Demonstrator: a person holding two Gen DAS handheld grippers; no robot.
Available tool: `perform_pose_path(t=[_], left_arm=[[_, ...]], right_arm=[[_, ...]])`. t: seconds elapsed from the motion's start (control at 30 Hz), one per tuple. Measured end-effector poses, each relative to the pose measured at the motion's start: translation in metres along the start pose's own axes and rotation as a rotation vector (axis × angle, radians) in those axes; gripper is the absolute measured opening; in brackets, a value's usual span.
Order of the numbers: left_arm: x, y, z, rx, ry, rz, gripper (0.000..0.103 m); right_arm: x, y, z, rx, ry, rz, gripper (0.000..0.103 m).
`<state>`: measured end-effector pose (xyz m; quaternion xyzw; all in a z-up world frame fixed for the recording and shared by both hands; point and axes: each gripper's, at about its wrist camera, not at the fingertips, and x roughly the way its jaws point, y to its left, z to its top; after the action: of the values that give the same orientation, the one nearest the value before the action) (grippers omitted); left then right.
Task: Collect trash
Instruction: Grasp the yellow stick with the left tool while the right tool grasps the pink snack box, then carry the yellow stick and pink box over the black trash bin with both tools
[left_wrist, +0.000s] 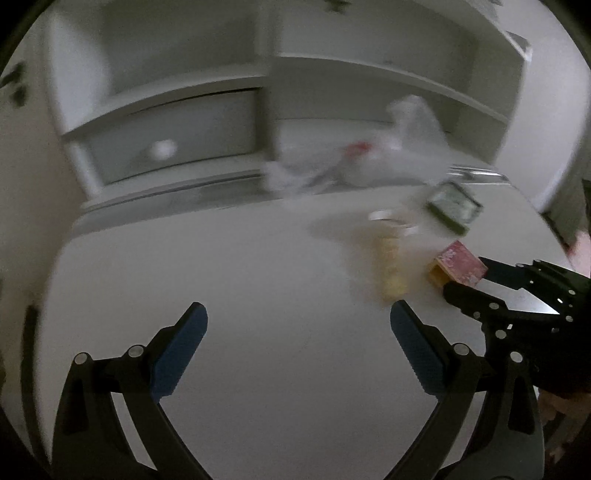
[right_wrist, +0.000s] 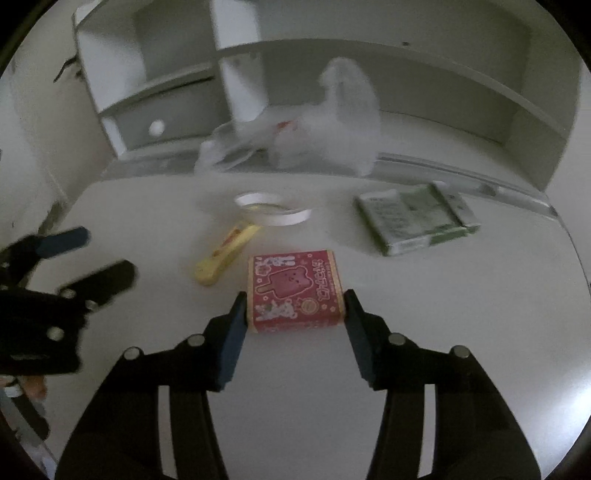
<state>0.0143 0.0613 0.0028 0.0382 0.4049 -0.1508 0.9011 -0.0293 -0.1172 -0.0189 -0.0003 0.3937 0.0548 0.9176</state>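
Observation:
A red ice-cream box (right_wrist: 293, 290) lies on the white table (right_wrist: 295, 369), and my right gripper (right_wrist: 295, 306) is shut on its two sides. The box (left_wrist: 460, 264) and the right gripper (left_wrist: 467, 277) also show in the left wrist view. A yellow wrapper (right_wrist: 225, 254), a white lid (right_wrist: 273, 210) and a green carton (right_wrist: 413, 218) lie beyond it. A white plastic bag (right_wrist: 317, 129) sits at the back. My left gripper (left_wrist: 298, 326) is open and empty above bare table, left of the wrapper (left_wrist: 391, 266).
A white shelf unit (left_wrist: 166, 92) with a knobbed drawer (left_wrist: 162, 147) stands behind the table. The table's right edge (right_wrist: 576, 251) curves away near the green carton. The left gripper (right_wrist: 88, 254) is visible at the left of the right wrist view.

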Motion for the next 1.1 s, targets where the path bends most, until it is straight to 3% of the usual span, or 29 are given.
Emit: perform_pose_path(t=[0.1,0.13,0.2,0.33,0.4,0.5,0.87,1.1], left_arm=[[0.019,-0.021,0.013,0.056,0.017,-0.036,0.091],[0.026,-0.027,0.017,0.07,0.029,-0.038,0.086],[0.038,-0.036,0.023,0.083,0.061,-0.047,0.064],[0.048,-0.053,0.031,0.146,0.068,-0.012,0.051],[0.048,-0.056,0.033,0.141,0.061,-0.032,0.012],[0.045,-0.054,0.033,0.071,0.077,-0.117,0.012],[-0.002,-0.079,0.039,0.084,-0.013,-0.116,0.012],[-0.003,-0.098,0.031,0.112,0.012,-0.126,0.012]], right_arm=[[-0.008,-0.018,-0.003,0.026,-0.014,-0.023,0.051],[-0.011,-0.025,-0.006,0.037,-0.016,-0.03,0.051],[-0.016,-0.034,-0.008,0.051,-0.021,-0.032,0.051],[-0.027,-0.049,-0.015,0.073,-0.031,-0.028,0.051],[-0.03,-0.052,-0.018,0.075,-0.036,-0.026,0.051],[-0.035,-0.056,-0.019,0.077,-0.046,-0.021,0.051],[-0.062,-0.081,-0.03,0.119,-0.098,-0.022,0.051],[-0.065,-0.096,-0.048,0.161,-0.088,-0.019,0.051]])
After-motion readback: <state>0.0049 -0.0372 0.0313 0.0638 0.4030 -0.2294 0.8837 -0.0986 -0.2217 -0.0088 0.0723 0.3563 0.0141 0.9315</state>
